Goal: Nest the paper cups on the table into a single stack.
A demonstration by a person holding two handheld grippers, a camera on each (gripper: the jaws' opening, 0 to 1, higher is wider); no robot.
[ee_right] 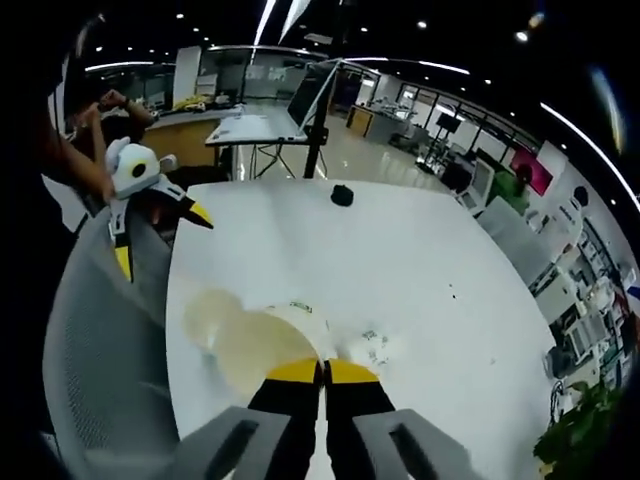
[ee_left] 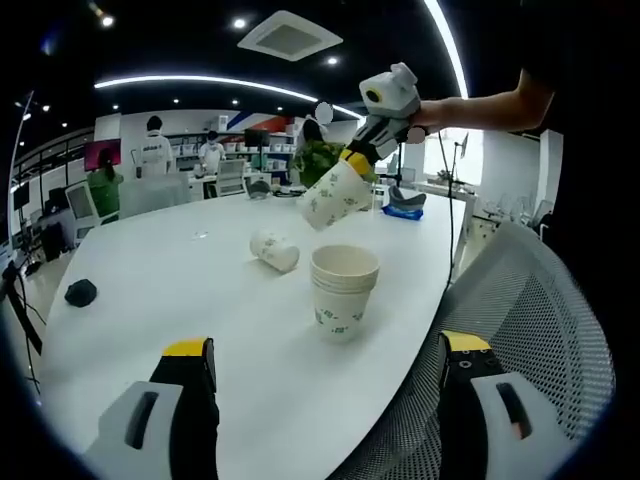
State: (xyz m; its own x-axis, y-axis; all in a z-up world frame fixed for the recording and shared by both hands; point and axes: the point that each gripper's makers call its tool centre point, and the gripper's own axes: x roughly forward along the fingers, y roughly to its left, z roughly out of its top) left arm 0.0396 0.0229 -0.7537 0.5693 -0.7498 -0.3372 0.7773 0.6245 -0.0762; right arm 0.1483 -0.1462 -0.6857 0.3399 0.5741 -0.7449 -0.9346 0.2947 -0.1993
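The right gripper (ee_left: 352, 158) pinched a cup (ee_left: 333, 196) by its rim, held in the air above and behind the stack (ee_left: 343, 292) — tilted, mouth toward the gripper, base slanting down, apparently lining up to nest. A loose cup (ee_left: 274, 250) lay on its side on the bench (ee_left: 150, 290). The left gripper (ee_right: 160, 230) stood spread, empty — waiting.

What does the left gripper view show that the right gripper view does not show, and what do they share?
The left gripper view shows a cup lying on its side, the right gripper gripping the rim of a tilted cup, and a blue item at the table's far edge. The right gripper view shows the left gripper open over the mesh chair. Both show the stack of cups, the white table and a small black object.
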